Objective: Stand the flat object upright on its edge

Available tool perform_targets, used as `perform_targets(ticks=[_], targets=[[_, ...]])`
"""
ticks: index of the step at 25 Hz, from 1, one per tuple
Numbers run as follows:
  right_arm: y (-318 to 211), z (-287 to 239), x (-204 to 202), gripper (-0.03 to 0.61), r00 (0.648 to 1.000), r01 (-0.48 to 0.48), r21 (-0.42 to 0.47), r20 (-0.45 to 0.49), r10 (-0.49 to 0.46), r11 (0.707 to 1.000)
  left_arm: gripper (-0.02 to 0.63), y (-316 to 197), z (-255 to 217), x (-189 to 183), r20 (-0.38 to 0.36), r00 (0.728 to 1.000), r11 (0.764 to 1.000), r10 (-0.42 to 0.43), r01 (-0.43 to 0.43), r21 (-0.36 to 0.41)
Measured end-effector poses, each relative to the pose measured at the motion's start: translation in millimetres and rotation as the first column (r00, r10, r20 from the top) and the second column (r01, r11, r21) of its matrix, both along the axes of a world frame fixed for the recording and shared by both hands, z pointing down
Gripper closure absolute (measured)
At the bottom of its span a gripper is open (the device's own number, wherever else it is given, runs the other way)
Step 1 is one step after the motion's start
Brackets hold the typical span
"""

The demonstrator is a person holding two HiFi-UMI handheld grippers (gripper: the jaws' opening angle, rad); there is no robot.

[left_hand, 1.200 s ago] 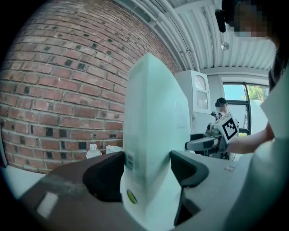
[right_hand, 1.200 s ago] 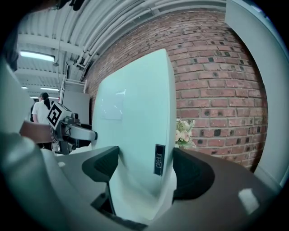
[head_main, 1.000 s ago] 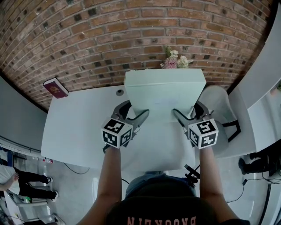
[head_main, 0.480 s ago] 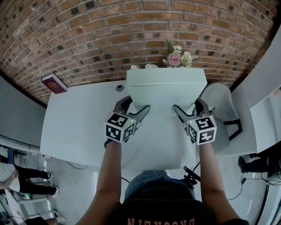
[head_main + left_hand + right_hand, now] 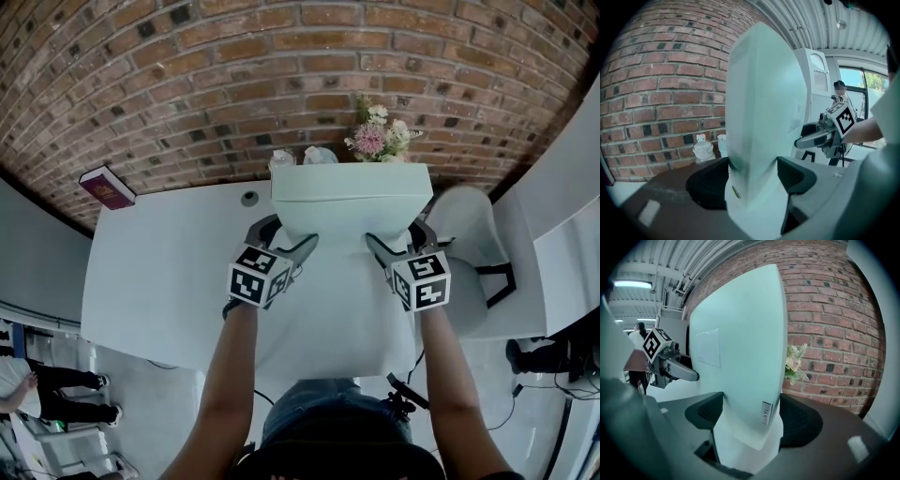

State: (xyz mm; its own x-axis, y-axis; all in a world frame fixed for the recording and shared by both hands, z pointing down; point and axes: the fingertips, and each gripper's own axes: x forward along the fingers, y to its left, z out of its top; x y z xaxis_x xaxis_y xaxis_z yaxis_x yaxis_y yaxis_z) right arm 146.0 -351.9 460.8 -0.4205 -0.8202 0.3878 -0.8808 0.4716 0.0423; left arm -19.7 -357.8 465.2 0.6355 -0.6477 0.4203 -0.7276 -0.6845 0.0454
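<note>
The flat object (image 5: pixel 350 208) is a pale, mint-white, slab-like box. It has plain broad faces, a faint rectangular label on one of them and a small printed tag on a narrow side. It stands close to upright on a long edge, one broad face toward the person, at the 12 o'clock side of the table (image 5: pixel 169 272). The left gripper (image 5: pixel 289 232) clamps its 7 o'clock corner and the right gripper (image 5: pixel 394 232) its 5 o'clock corner.

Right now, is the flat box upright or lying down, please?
Upright: flat box rises near-vertical, clamped by left gripper and right gripper.
</note>
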Motion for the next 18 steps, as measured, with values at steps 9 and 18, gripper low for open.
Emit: perform_targets(ticks=[9, 18], targets=[[-24, 30, -1, 0.196, 1.0, -0.002, -0.07, -0.01, 0.001, 0.998, 0.284, -23, 28, -1, 0.034, 0.999, 0.998, 0.002, 0.0, -0.064], [-41, 52, 0, 0.196, 0.999, -0.006, -0.122, -0.035, 0.002, 0.993, 0.284, -40, 50, 0, 0.059, 0.998, 0.995, 0.009, -0.003, -0.1]])
